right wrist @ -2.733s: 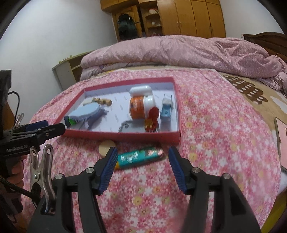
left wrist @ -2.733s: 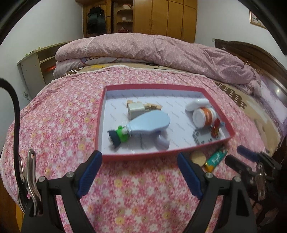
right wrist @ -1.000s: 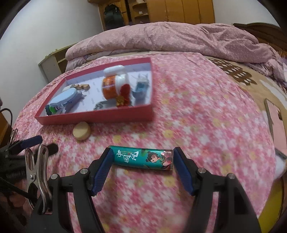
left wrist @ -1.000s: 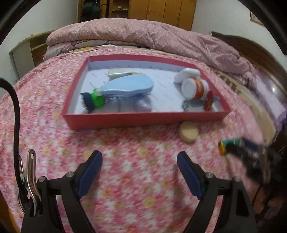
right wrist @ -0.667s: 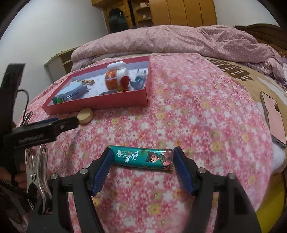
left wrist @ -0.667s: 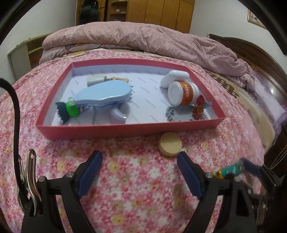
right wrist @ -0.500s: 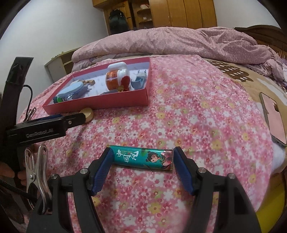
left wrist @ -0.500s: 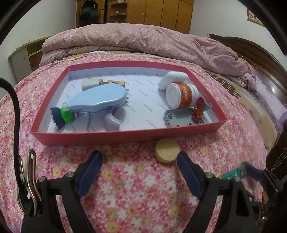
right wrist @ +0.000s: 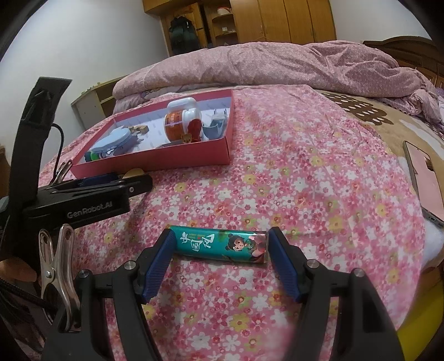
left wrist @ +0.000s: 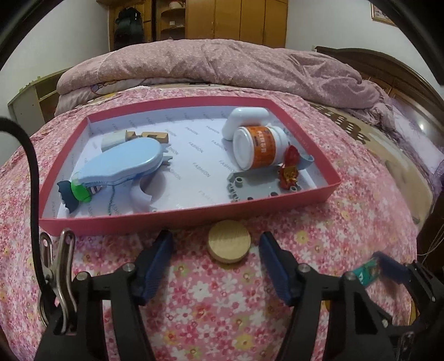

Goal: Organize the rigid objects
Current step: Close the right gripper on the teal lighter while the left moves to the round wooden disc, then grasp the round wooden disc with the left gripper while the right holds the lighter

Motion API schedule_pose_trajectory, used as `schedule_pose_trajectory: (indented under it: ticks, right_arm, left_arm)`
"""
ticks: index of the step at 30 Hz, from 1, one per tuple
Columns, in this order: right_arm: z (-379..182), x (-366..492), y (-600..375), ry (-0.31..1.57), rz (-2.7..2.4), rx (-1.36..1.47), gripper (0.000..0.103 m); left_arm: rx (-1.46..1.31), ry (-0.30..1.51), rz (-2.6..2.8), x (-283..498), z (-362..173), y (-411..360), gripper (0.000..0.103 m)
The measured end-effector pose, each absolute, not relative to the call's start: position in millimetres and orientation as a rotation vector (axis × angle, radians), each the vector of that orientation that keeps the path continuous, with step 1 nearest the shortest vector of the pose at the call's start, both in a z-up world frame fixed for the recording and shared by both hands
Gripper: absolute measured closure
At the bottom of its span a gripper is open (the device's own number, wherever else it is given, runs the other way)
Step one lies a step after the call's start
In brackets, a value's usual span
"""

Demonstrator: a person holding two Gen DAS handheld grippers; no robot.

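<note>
A red tray point(left wrist: 194, 213) on the flowered bedspread holds a blue toy gun point(left wrist: 122, 163), an orange-labelled bottle point(left wrist: 259, 147), a white case point(left wrist: 247, 119), a red figure on a grey plate point(left wrist: 288, 169) and small blocks. A round wooden disc point(left wrist: 229, 244) lies just in front of the tray. My left gripper point(left wrist: 216, 263) is open, its fingers either side of the disc without touching it. My right gripper point(right wrist: 220, 247) is shut on a teal tube point(right wrist: 219, 244), held end to end above the bedspread, right of the tray point(right wrist: 155, 163).
A folded pink quilt point(left wrist: 222, 69) lies behind the tray. A phone point(right wrist: 424, 183) lies on the bed at the right. Wooden wardrobes point(left wrist: 236, 22) stand at the back. The left gripper shows in the right wrist view point(right wrist: 83, 194).
My left gripper has moved forward and its jaws have narrowed around the wooden disc. My right gripper still holds the teal tube and has shifted a little.
</note>
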State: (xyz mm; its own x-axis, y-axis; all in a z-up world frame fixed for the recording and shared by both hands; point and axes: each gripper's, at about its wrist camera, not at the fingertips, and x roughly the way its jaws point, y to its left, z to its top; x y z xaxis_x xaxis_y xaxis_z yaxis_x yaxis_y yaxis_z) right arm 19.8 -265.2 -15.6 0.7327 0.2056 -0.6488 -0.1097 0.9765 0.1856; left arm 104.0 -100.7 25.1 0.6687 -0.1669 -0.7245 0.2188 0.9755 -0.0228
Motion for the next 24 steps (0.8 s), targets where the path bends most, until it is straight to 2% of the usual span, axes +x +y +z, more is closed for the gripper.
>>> schedule_pose_trajectory:
  ticks: [2, 7, 11, 16, 24]
  right_arm:
    - [-16, 19, -265, 0.728, 0.174, 0.139, 0.033]
    - [-16, 19, -265, 0.728, 0.174, 0.138, 0.033]
    - [-16, 19, -265, 0.728, 0.174, 0.138, 0.033]
    - [-16, 19, -265, 0.728, 0.174, 0.138, 0.033]
    - [-17, 18, -265, 0.729, 0.171, 0.131, 0.033]
  left_arm:
    - [0.072, 0.807, -0.219, 104, 25, -102, 0.035]
    - [0.086, 0.801, -0.223, 104, 24, -101, 0.045]
    - [0.069, 0.805, -0.219, 104, 26, -94, 0.058]
    - [0.059, 0.809, -0.225, 103, 27, -86, 0.069]
    - [0.097, 0.799, -0.238, 91, 25, -72, 0.07]
